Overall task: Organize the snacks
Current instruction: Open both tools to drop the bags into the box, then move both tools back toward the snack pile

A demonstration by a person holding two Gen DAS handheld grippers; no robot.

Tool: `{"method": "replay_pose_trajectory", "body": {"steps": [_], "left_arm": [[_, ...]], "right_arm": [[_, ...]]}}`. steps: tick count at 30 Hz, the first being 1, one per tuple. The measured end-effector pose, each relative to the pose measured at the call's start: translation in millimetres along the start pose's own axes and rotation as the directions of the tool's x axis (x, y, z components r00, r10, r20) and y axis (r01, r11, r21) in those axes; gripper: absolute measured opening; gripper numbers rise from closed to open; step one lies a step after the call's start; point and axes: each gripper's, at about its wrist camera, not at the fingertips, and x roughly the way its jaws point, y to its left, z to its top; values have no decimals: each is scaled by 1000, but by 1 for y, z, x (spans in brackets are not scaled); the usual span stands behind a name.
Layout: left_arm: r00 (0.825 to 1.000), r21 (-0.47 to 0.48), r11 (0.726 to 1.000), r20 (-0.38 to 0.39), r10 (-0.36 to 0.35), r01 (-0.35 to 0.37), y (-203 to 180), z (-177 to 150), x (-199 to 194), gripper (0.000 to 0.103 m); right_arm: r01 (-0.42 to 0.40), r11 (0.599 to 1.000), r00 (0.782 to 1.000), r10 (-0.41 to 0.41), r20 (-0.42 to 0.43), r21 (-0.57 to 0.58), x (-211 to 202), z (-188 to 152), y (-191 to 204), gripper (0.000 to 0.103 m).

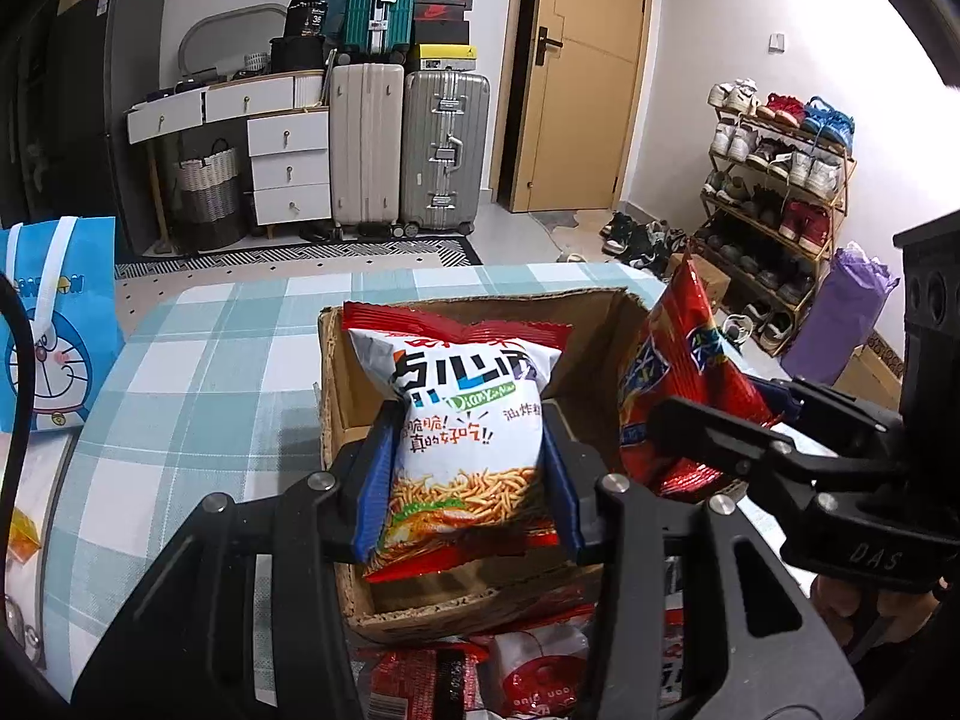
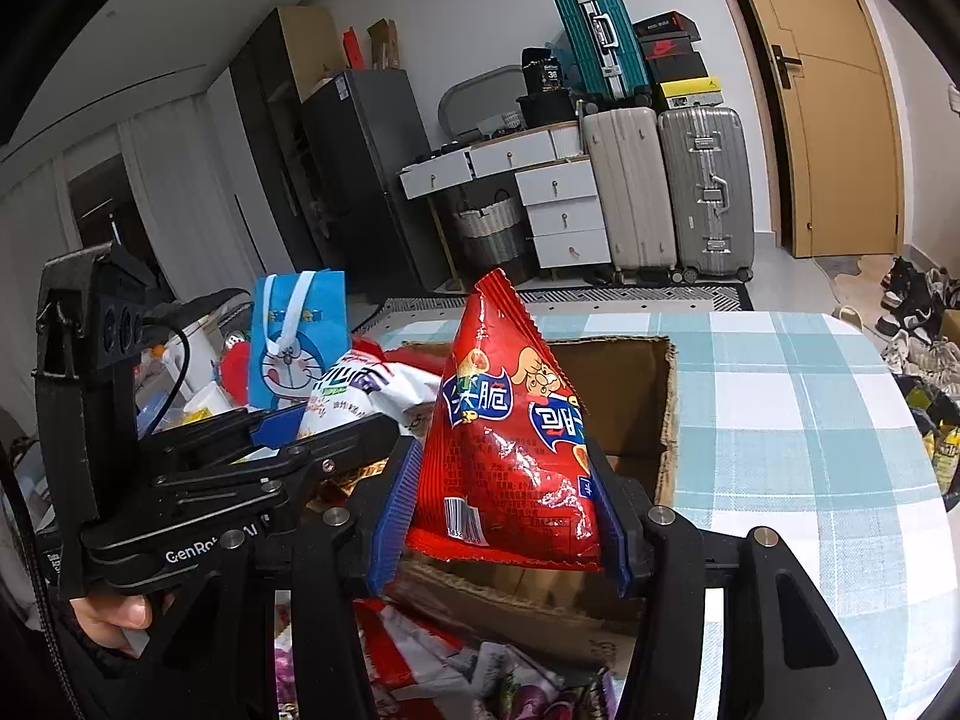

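My left gripper (image 1: 471, 474) is shut on a white-and-red noodle snack bag (image 1: 465, 438) and holds it over the open cardboard box (image 1: 336, 384). My right gripper (image 2: 501, 501) is shut on a red snack bag (image 2: 510, 438) and holds it upright over the same box (image 2: 651, 384). In the left wrist view the red bag (image 1: 678, 372) and the right gripper (image 1: 702, 450) show at the box's right side. In the right wrist view the white bag (image 2: 372, 390) and the left gripper (image 2: 288, 426) show to the left. The box floor is mostly hidden.
The box stands on a table with a teal checked cloth (image 1: 198, 372). Several loose snack packs (image 1: 480, 678) lie in front of the box, also in the right wrist view (image 2: 456, 660). A blue Doraemon bag (image 1: 60, 318) stands at the left. Suitcases, drawers and a shoe rack stand beyond.
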Motion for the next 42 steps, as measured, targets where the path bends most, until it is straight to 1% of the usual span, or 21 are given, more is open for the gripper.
{"method": "replay_pose_trajectory", "body": {"steps": [2,4,6,12,15,16,18,19,20,21,22,23,24,26,28,33,35,37,42], "left_arm": [[1000,-2,1000,-4,-2,2,2,-1,4,42],[1000,3,1000,-1,1,-1,4,0,10,42],[1000,7,1000,-5,12,-12,0,-2,9,42],[1000,-3,1000,-12,15,-15,-1,-3,17,42],[1000,-2,1000,11,29,-29,-1,-3,13,42],[1000,2,1000,14,26,-26,0,-3,11,43],[1000,1,1000,16,20,-20,1,-3,5,54],[1000,-2,1000,18,23,-23,1,-4,3,65],[999,-5,1000,24,25,-25,1,-4,0,77],[999,-7,1000,29,26,-26,5,-5,-9,83],[999,-8,1000,33,27,-27,6,-7,-15,87],[999,-8,1000,36,29,-28,8,-8,-22,88],[999,-8,999,40,36,-35,10,-11,-30,90],[997,-11,998,44,60,-60,12,-18,-42,102],[996,-15,998,54,65,-64,21,-26,-60,102],[996,-25,997,58,72,-70,35,-49,-90,102],[996,-30,997,55,77,-75,39,-61,-100,102],[996,-32,996,50,79,-78,43,-71,-108,102],[997,-20,997,16,80,-79,48,-100,-117,102]], "right_arm": [[0,1000,1000,0,-9,0,4,-1,-2,53],[-17,1000,1000,17,-19,17,7,-1,-5,53],[-10,1000,1000,10,-18,16,9,0,-8,53],[2,1000,1000,-2,-20,11,11,1,-9,54],[3,1000,1000,-2,-23,17,9,0,-8,54],[7,1000,1000,-7,-21,14,8,1,-8,54],[21,1000,1000,-21,-9,4,4,3,-6,55],[22,1000,1000,-22,-2,-2,2,3,-5,55],[21,1000,1000,-20,2,-8,-1,3,-4,59],[23,1000,1000,-22,10,-13,-5,3,-3,68],[25,1000,1000,-24,18,-19,-10,4,-2,74],[24,999,999,-24,23,-26,-15,3,-1,87],[23,999,999,-22,29,-32,-21,2,0,96],[16,999,999,-15,36,-32,-35,-1,2,102],[3,1000,999,-2,34,-27,-48,-5,2,102],[38,999,998,-37,51,-4,-78,-23,0,103],[60,998,997,-60,39,-5,-86,-30,1,103],[82,997,996,-81,25,-10,-92,-37,1,103],[97,995,995,-97,-6,-6,-105,-59,-2,103]]}}
